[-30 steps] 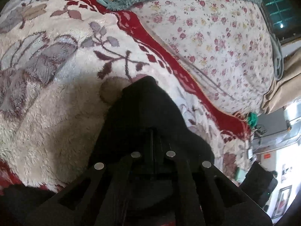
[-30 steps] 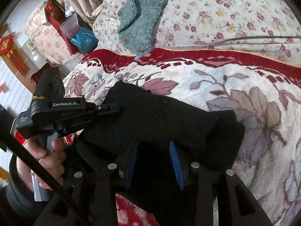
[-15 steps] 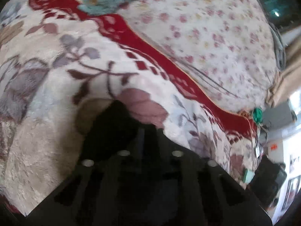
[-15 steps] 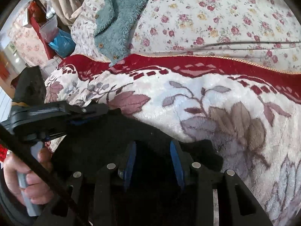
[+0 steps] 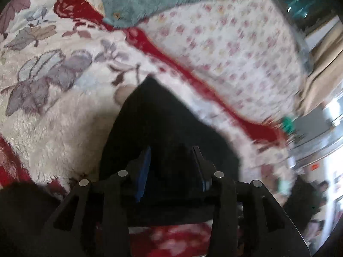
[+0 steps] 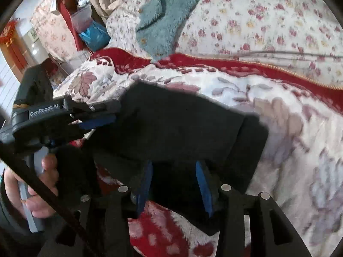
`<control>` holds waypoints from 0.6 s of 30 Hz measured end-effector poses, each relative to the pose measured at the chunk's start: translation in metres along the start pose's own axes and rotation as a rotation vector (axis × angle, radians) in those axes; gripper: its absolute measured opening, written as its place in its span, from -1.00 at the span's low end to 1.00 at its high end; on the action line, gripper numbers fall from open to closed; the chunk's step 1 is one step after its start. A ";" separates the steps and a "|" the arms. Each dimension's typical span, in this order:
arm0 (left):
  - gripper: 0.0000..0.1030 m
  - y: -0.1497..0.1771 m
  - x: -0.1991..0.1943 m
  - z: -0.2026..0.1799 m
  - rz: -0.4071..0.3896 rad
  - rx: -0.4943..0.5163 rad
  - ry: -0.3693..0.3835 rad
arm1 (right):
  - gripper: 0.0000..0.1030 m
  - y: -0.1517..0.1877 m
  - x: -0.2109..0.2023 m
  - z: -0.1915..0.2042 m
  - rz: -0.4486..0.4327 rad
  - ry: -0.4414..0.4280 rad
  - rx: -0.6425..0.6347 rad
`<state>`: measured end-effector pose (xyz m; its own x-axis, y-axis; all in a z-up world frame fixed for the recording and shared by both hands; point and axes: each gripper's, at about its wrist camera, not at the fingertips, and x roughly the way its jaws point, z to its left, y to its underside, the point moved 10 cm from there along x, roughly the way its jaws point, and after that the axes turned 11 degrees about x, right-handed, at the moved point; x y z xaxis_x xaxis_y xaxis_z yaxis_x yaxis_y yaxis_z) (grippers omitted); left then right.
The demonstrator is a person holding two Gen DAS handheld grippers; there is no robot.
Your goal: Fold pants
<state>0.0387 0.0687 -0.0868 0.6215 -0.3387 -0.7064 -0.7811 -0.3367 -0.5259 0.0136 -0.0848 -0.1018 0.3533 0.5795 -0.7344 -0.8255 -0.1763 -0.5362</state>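
**Black pants lay folded on the bed, both grippers spread at the near edge**

The bed took up the whole scene, covered by a plush floral blanket (image 6: 289,128) in cream and red, which gave the person a broad, soft surface to fold on. Behind it a rose-print quilt (image 6: 268,21) was heaped up, with a teal fleece garment (image 6: 163,15) draped across it, well clear of the work.

The black pants (image 6: 182,124) lay on the blanket as a thick, compact bundle, one layer resting over another and stepped at the right end, so I judged the fold largely made. The bundle sat near the front of the bed, probably because both tools could reach it there.

The left gripper (image 6: 103,115) came in from the side, level with the cloth, its blue pads apart around the bundle's left edge; the person's hand (image 6: 40,184) held its grip low. From its own camera the left gripper (image 5: 171,167) also showed its fingers spread over the fabric, pinching nothing.

The right gripper (image 6: 174,184) straddled the near edge, its blue pads (image 6: 201,184) apart, seemingly letting the cloth go or about to press it flat.
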 end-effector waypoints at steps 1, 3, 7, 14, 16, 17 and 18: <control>-0.28 -0.002 -0.003 -0.002 -0.009 0.015 0.002 | -0.23 -0.002 -0.004 0.000 -0.012 -0.017 0.021; -0.28 -0.010 -0.014 -0.008 -0.026 0.031 0.028 | -0.23 -0.010 -0.017 -0.001 -0.003 -0.062 0.093; -0.21 -0.036 -0.048 0.004 -0.130 0.020 0.026 | 0.00 -0.030 -0.061 -0.033 -0.129 -0.136 0.267; 0.27 -0.013 0.007 0.065 0.100 -0.303 0.133 | 0.31 -0.009 -0.033 -0.095 -0.076 -0.276 0.662; 0.27 -0.007 0.017 0.069 0.149 -0.374 0.158 | 0.31 -0.006 -0.022 -0.097 -0.058 -0.273 0.673; 0.29 -0.009 0.017 0.070 0.136 -0.389 0.162 | 0.32 -0.008 -0.021 -0.096 -0.066 -0.279 0.668; 0.30 -0.010 0.018 0.069 0.137 -0.390 0.159 | 0.39 -0.011 -0.022 -0.093 -0.067 -0.296 0.667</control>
<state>0.0533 0.1270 -0.1272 0.5391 -0.5240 -0.6595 -0.7950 -0.5752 -0.1928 0.0557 -0.1700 -0.1188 0.3568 0.7795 -0.5148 -0.9320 0.3345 -0.1395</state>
